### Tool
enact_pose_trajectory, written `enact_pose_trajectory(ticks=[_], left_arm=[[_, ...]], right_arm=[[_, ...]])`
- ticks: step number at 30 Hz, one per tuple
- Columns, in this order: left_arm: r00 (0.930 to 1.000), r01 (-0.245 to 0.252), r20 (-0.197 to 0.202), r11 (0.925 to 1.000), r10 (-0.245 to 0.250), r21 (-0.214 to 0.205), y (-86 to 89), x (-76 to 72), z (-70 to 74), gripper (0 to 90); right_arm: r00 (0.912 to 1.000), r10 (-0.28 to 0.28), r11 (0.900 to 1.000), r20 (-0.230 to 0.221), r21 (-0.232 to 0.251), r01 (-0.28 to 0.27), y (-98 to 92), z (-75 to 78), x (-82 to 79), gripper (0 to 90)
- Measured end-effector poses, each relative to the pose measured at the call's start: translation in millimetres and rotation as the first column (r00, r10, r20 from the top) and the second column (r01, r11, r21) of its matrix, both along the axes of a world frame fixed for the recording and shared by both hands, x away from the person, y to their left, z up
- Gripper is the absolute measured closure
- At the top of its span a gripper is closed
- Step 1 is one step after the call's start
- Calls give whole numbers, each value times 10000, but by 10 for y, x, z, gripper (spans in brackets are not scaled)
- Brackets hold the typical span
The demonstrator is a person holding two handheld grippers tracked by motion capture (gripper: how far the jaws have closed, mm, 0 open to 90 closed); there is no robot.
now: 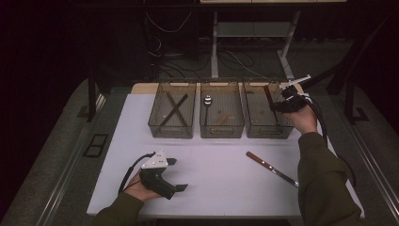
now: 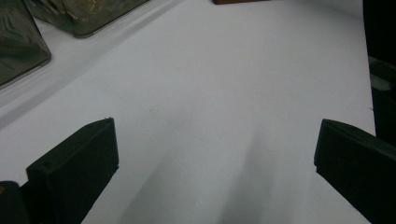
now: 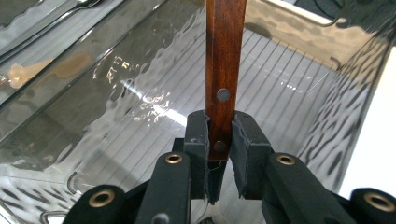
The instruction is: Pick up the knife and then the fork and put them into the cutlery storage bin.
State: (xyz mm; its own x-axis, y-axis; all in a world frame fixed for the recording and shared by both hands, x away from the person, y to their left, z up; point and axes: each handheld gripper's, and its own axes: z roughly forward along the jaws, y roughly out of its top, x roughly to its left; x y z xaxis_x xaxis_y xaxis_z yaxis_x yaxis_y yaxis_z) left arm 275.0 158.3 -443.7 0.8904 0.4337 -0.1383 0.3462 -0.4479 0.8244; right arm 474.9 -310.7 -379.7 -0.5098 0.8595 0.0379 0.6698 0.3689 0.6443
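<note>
Three clear bins stood far across the table point(image 1: 221, 188): crossed utensils in the left bin point(image 1: 172, 111), a spoon point(image 1: 207, 100) in the middle bin point(image 1: 221, 112). My right gripper point(image 3: 220, 135) clenched a wooden-handled knife point(image 3: 224, 65) over the right bin point(image 1: 266, 115), handle pointing away and down into it. My left gripper point(image 1: 181, 175) rested released, near left.

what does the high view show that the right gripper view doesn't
High view alone: the left tool, open and resting low on the white table; a second wooden-handled knife lying on the table; the left bin with two crossed sticks; and the spoon whole in the middle bin.

Right gripper view alone: the pads pressed on the handle's riveted end, and the ribbed floor of the right bin.

Both: the right tool holding a wooden-handled knife over the right bin.
</note>
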Motion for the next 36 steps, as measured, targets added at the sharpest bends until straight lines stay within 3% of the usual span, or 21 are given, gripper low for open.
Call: enact_pose_trajectory(ticks=[3, 5, 9, 14, 21, 28, 36], left_arm=[[10000, 8, 0, 10000, -8, 2, -1, -1, 1, 0], [10000, -6, -7, 10000, 6, -37, -2, -5, 2, 0], [10000, 11, 10, 10000, -11, -26, 0, -6, 4, 0], [10000, 21, 16, 10000, -21, -17, 0, -7, 6, 0], [10000, 32, 60, 10000, -32, 43, -3, -10, 5, 0], [10000, 37, 67, 10000, -37, 89, 1, -11, 10, 0], [10000, 35, 69, 9999, -36, 124, -5, -16, 7, 0]], right_arm=[[9999, 17, 10000, -125, 58, -16, 14, -22, 13, 758], [9999, -42, 9999, -121, -111, 41, 39, -25, 20, 648], [9998, -209, 9996, 79, 194, 207, 26, 1, -5, 530], [9997, -74, 9980, 216, 630, 60, -7, 87, -97, 463], [9975, 455, 9887, 531, 1402, -526, -34, 236, -444, 437], [9933, 956, 9868, 650, 1248, -1032, -12, 256, -786, 402], [9883, 1495, 9825, 293, 1078, -1518, 33, 172, -1110, 399]])
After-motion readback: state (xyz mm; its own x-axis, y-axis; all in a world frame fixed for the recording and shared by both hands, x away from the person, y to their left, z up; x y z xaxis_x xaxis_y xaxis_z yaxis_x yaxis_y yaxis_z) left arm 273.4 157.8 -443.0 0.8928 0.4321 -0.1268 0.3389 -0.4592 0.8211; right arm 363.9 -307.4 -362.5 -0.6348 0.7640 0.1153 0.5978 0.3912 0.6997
